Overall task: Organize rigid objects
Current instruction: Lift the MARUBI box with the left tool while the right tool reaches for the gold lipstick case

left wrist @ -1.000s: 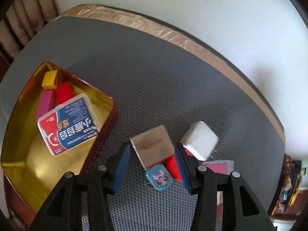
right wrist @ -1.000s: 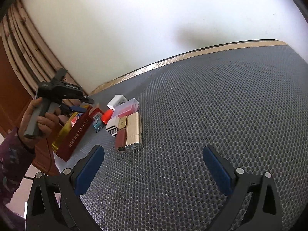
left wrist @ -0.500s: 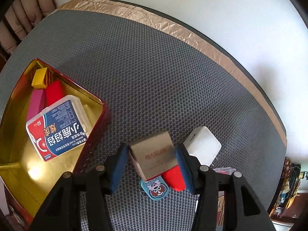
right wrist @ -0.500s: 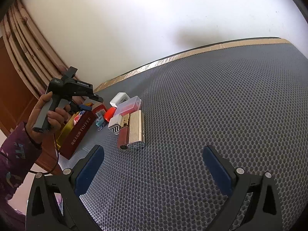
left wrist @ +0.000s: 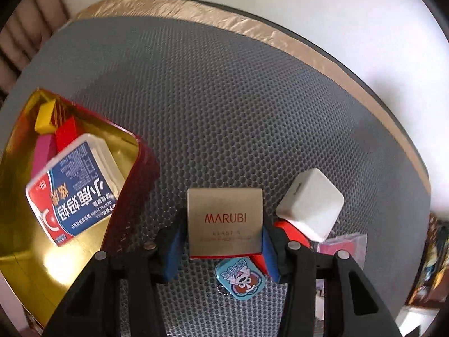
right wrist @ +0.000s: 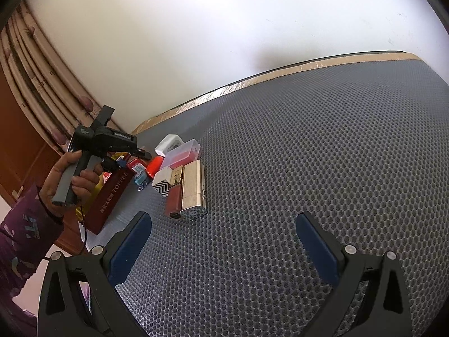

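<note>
Between the blue pads of the left gripper (left wrist: 221, 248) sits the MARUBI box (left wrist: 225, 222), jaws just closing onto it.

A home room: a plain white wall (right wrist: 210, 42) rises behind the grey honeycomb mat (right wrist: 308, 154), with patterned curtains (right wrist: 36, 78) (pleated, beige) left of the mat.

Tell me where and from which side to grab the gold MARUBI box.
Grip the MARUBI box across its two flat, parallel side faces, coming straight down from above. The left gripper already straddles it this way, its jaws just closing; neighbours crowd its right and near edges.
</note>
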